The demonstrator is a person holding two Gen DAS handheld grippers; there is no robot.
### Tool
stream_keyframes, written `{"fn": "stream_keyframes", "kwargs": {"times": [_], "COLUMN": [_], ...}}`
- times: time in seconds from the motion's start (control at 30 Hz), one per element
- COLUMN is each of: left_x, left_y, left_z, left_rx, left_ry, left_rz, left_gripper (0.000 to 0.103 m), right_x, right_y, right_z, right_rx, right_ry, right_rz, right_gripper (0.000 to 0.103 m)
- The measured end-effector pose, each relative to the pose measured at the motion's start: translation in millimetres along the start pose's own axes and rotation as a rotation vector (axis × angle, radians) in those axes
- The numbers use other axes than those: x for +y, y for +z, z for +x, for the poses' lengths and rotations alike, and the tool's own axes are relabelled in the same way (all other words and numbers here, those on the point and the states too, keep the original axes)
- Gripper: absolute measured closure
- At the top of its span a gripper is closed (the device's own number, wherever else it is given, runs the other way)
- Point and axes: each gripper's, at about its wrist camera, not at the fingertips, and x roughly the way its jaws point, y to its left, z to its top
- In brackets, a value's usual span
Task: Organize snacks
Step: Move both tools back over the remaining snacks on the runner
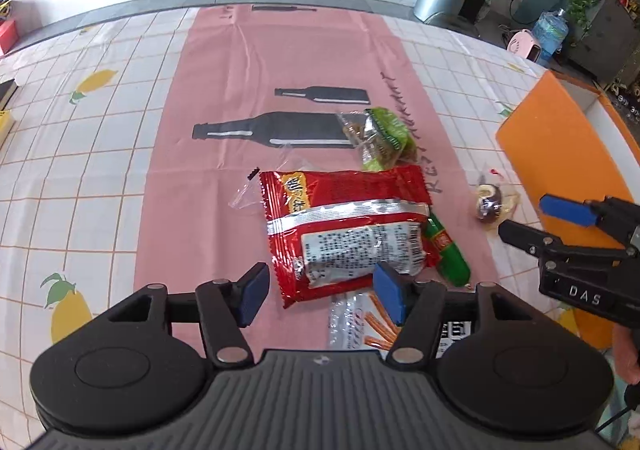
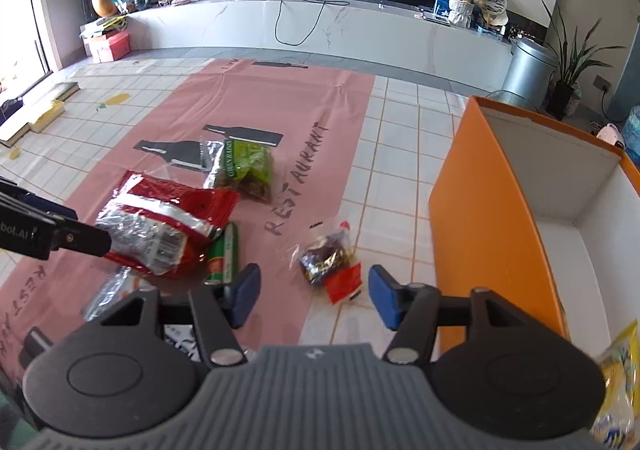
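A red snack bag (image 1: 344,226) (image 2: 160,222) lies on the pink mat, over a green sausage stick (image 1: 448,250) (image 2: 224,254) and a clear packet of orange sticks (image 1: 360,322). A green packet (image 1: 380,138) (image 2: 244,166) lies farther back. A small dark candy packet (image 1: 490,204) (image 2: 332,262) lies right of the mat. My left gripper (image 1: 320,292) is open, its fingers either side of the red bag's near edge. My right gripper (image 2: 312,296) (image 1: 536,218) is open just before the candy packet. An orange box (image 2: 492,218) (image 1: 560,146) stands at the right with a yellow packet (image 2: 616,382) inside.
The pink mat (image 1: 280,62) lies on a tiled tablecloth (image 1: 80,170). Books (image 2: 28,118) lie at the table's far left edge. A low white cabinet (image 2: 320,26), a metal bin (image 2: 528,66) and potted plants stand beyond the table.
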Motion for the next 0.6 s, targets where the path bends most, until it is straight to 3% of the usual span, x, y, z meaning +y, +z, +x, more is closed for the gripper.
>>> {"fn": "stream_keyframes", "kwargs": {"times": [0.37, 0.6], "left_x": [-13.6, -28.5], "left_y": [-12.5, -19.9], "left_z": [8.5, 3.6], "left_rx": [0.08, 0.091], "left_ry": [-0.082, -0.2], "left_rz": [0.035, 0.067], "left_gripper": [0.033, 0.033], "right_x": [-4.6, -1.4], "right_y": [9.1, 4.4], "right_z": [31.6, 29.9], "right_rx": [0.014, 0.005], "right_ry": [0.017, 0.018], "right_rz": [-0.025, -0.045], "right_gripper": [0.046, 0.064]}}
